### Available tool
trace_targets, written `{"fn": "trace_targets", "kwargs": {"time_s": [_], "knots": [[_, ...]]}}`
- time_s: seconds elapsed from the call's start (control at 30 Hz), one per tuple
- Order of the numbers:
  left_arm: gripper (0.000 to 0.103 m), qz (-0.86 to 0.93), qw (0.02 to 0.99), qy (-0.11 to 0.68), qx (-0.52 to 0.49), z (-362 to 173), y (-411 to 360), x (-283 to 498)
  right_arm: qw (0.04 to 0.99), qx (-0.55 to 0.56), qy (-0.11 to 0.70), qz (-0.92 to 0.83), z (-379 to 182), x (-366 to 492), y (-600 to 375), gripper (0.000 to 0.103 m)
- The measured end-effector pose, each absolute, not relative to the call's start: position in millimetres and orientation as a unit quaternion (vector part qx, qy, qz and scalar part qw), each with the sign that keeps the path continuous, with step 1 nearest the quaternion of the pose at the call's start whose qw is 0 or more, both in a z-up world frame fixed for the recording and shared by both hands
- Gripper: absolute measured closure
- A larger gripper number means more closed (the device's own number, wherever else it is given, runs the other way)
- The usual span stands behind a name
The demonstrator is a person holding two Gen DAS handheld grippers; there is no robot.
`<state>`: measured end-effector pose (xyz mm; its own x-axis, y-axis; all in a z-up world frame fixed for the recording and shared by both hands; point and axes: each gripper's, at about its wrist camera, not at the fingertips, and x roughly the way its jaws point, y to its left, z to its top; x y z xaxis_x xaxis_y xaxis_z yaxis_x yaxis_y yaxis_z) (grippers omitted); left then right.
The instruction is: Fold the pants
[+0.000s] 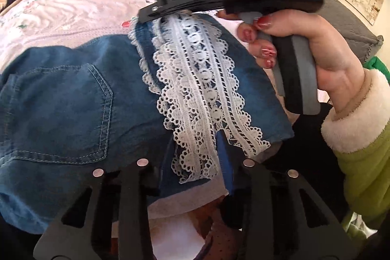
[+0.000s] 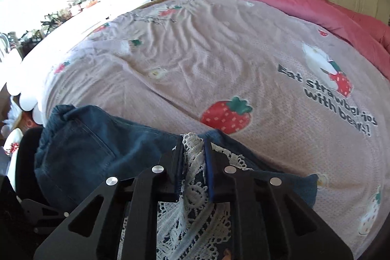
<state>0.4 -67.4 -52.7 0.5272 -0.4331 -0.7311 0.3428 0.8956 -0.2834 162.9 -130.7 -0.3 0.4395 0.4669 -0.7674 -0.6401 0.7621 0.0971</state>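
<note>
Pants (image 1: pixel 61 99) are laid at the near edge of the bed (image 2: pixel 219 52), the lace hem (image 2: pixel 195 162) pinched in the right gripper (image 2: pixel 193 157) and the left gripper (image 1: pixel 192 177) – next, they should be lifted and folded over.

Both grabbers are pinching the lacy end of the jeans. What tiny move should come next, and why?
Probably carry the lace hem over toward the back pocket. Both the right gripper and left gripper seem shut on it, and the jeans lie unfolded.
</note>
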Motion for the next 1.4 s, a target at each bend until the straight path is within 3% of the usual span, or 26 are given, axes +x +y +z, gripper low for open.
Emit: {"fn": "trace_targets", "kwargs": {"time_s": [0.17, 0.37, 0.77, 1.13, 1.4], "knots": [[0.076, -0.217, 0.871, 0.438, -0.044, -58.4, -69.4, -1.8, 0.837, -0.134, 0.429, 0.313, -15.6, 166.0, -117.1, 0.088], [0.075, -0.215, 0.871, 0.44, -0.039, -63.0, -74.9, 1.7, 0.849, -0.117, 0.402, 0.324, -3.8, 156.8, -127.0, 0.07], [0.074, -0.217, 0.87, 0.44, -0.044, -67.0, -73.9, 4.2, 0.88, -0.079, 0.318, 0.345, 44.1, 118.7, -162.9, 0.067], [0.073, -0.217, 0.87, 0.44, -0.045, -63.7, -68.6, 4.2, 0.817, -0.117, 0.467, 0.317, -32.4, 138.0, -143.9, 0.067], [0.065, -0.211, 0.872, 0.438, -0.053, -56.3, -58.9, 1.2, 0.821, -0.064, 0.46, 0.332, -18.3, 136.3, -154.7, 0.065]]}}
